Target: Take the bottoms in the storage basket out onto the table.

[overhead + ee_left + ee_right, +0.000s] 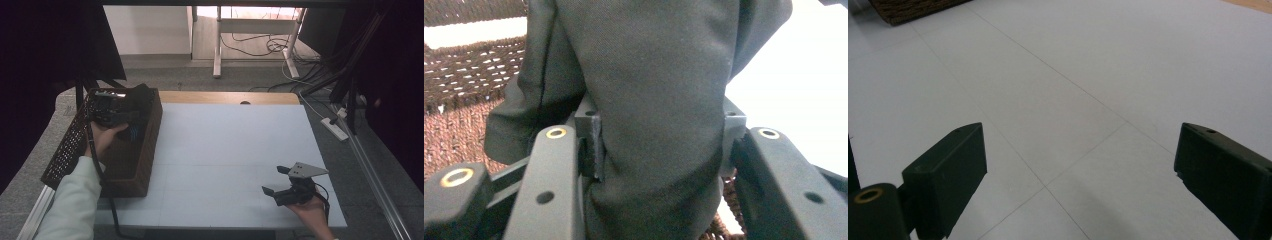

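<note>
A bunched black cloth [659,100] hangs between the jaws of my left gripper [659,145], which is shut on it. In the high view that left gripper [131,116] is over the dark woven basket [135,170] at the table's left edge, lifting the black cloth [140,97] above the far end of the basket. My right gripper [275,181] rests low at the table's front right, open, with nothing between its fingers. The right gripper view looks along those wide-apart jaws [1080,165] across the bare white table top [1088,75].
The basket's woven wall [469,75] lies behind the cloth. A corner of the basket [908,10] is far off in the right gripper view. The white table surface [230,150] spreads between the two grippers. Cables and a power strip [335,127] lie off the table's right edge.
</note>
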`<state>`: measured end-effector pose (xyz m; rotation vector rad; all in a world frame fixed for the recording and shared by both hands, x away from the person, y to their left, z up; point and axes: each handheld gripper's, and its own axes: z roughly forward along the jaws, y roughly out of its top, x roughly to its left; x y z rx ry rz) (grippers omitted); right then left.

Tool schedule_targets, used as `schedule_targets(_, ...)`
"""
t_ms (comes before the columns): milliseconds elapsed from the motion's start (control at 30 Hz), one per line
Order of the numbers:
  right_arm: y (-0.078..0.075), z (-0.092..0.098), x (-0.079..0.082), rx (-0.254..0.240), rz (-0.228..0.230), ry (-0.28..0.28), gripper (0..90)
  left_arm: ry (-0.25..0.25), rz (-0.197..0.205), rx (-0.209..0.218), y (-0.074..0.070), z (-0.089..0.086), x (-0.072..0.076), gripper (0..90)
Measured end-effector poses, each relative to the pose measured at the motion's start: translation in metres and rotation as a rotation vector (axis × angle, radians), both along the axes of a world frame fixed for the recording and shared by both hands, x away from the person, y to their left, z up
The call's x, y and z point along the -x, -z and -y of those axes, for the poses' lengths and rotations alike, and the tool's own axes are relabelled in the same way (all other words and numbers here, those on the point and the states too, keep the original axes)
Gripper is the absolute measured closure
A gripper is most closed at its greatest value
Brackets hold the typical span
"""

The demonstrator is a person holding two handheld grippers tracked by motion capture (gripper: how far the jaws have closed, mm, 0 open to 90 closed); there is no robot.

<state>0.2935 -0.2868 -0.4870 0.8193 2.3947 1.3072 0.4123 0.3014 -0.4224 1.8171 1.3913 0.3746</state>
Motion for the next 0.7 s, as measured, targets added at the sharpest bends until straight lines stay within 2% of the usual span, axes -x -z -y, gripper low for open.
schedule_targets(100, 0.001, 0.000, 0.000, 0.002, -0.002, 0.001, 6.5, -0.004, 0.022, -0.023, -0.003, 0.001, 0.005, 53.3)
schedule_targets(200, 0.000, -0.001, 0.000, 0.004, -0.002, 0.000, 6.5, -0.002, 0.045, 0.017, -0.006, -0.002, 0.012, 53.3)
schedule_targets(467, 0.002, -0.001, 0.000, 0.012, -0.008, 0.003, 6.5, 0.025, 0.106, 0.049, -0.013, 0.001, 0.033, 53.3)
schedule_targets(700, 0.003, -0.001, 0.000, 0.009, -0.007, 0.010, 6.5, 0.047, 0.145, 0.077, -0.016, 0.008, 0.043, 53.3)
